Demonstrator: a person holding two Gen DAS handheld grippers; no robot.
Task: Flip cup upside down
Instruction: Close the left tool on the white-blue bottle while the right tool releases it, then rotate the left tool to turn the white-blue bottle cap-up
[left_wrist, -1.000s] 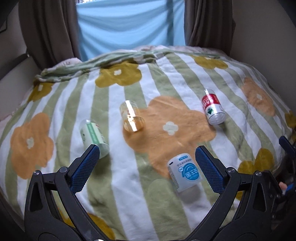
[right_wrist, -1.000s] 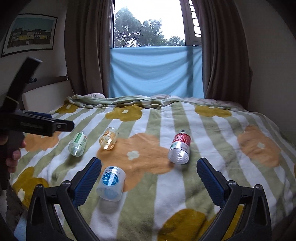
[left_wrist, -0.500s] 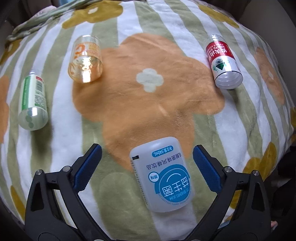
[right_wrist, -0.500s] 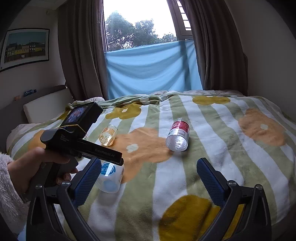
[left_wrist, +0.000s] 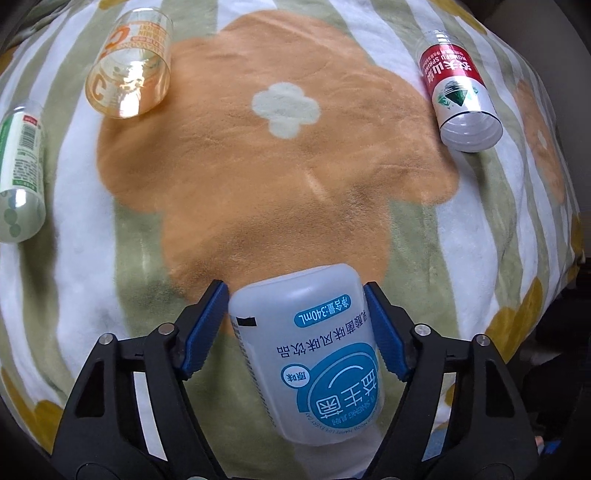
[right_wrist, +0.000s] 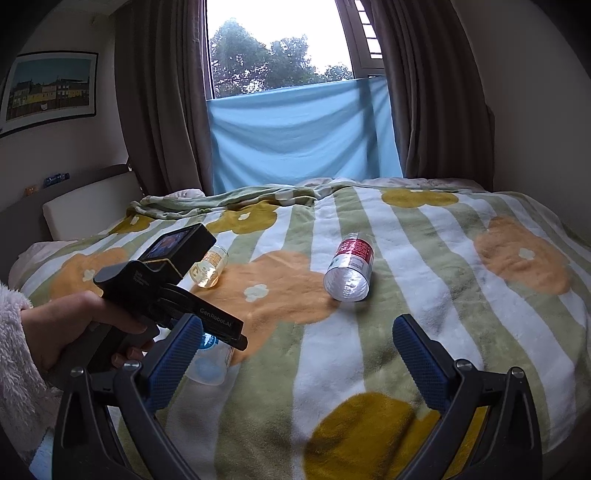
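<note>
**Blue pads closing on the white cup**

Frosted plastic fills the space in front of my left gripper: the white cup with the blue label lies on its side on the bed, near its front edge. My blue pads sit against its flanks on both sides, narrowed to the cup's width. Whether they already press firmly I cannot tell, so I would judge the hold as just forming.

To do this well, I should squeeze until the cup stops shifting, but no harder, since thin plastic like this probably buckles. Then lift clear of the soft blanket before turning my wrist, and set the open end flat on a level patch.

My right gripper hangs wide open above the blanket, holding nothing. The orange cup, red-labelled cup and green-labelled cup lie well apart from my work.
</note>
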